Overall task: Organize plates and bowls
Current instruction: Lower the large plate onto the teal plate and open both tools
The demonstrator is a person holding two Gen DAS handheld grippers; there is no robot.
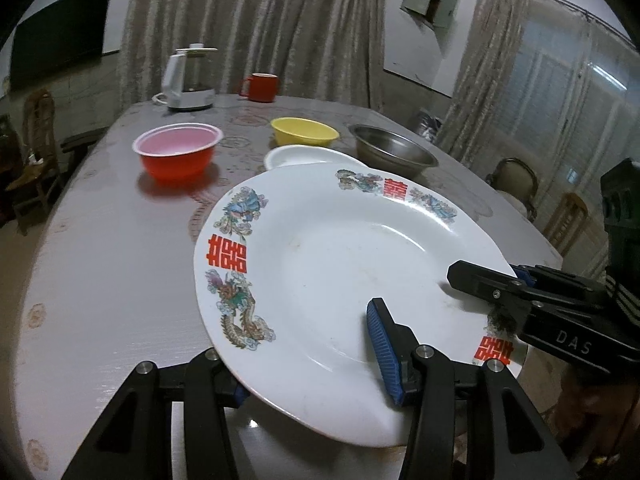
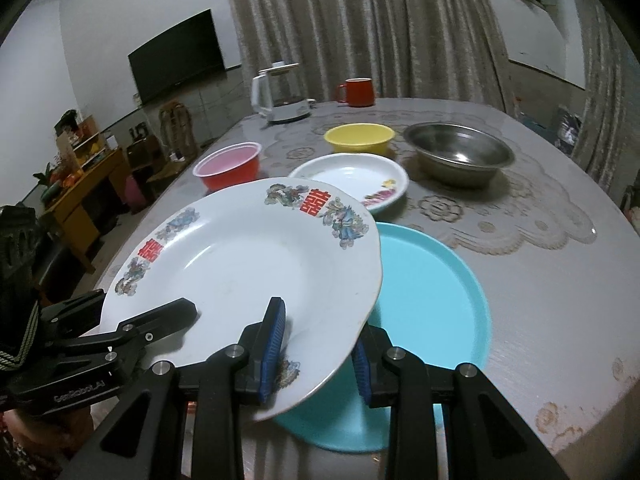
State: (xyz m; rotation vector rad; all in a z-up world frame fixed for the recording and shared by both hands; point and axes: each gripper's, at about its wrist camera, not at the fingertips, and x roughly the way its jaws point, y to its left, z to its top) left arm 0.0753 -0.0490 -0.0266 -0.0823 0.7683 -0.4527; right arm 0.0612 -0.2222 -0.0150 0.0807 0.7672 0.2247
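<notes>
Carrying the dragon-patterned plate (image 2: 240,264), we pinch its rim with both the left gripper (image 1: 316,364) and right gripper (image 2: 316,352); next, lowering it onto the turquoise plate (image 2: 432,292), lower right.

Nearest, a big plate (image 2: 240,264) held tilted above the counter (image 2: 540,280), overlapping a tray (image 2: 432,292) lying under its right edge. Behind it, a small plate (image 2: 352,176). Farther back, three bowls in a row: plastic bowl (image 2: 228,170) left, middle bowl (image 2: 359,138), metal bowl (image 2: 460,156) right. At the far edge, kettle (image 2: 280,94) left of mug (image 2: 358,91).
</notes>
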